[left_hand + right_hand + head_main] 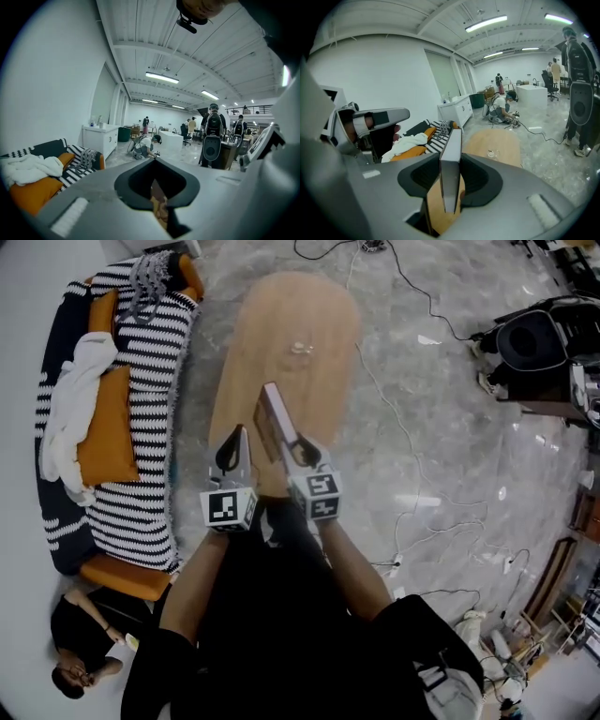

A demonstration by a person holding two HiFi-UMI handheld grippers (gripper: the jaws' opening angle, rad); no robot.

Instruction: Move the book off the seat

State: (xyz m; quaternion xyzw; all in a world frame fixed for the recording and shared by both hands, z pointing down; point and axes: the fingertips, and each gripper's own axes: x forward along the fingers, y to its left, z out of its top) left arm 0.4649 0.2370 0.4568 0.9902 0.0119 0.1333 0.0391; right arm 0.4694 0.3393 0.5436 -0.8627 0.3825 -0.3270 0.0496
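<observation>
1. Right gripper (298, 452): jaws clamped on the book (272, 420), one jaw on each cover. The right gripper view confirms it: the pads (474, 180) press the book (452, 150) from both sides.
2. The book stands on edge with its thin side towards the camera and sticks out forwards past the jaw tips.
3. Book location: off the sofa (120, 576), over the near half of the oval wooden table (291, 306). I can't tell whether it touches the tabletop.
4. Left gripper (238, 439): jaws together and nothing between them. In the left gripper view, the left gripper (157, 187) shows only a thin slit, with wood visible through it.
5. The left gripper sits just beside the right one, on the sofa side, clear of the book.
6. The sofa is to the left of the table. It carries a black-and-white striped blanket (141, 493), an orange cushion (108, 437) and a crumpled white cloth (70, 409).
7. A small clear glass item (300, 348) sits further along the table, well apart from the book.
8. Cables (412, 521) run across the grey floor to the right of the table.
9. A person (80, 634) in dark clothes sits on the floor near the sofa's near end.
</observation>
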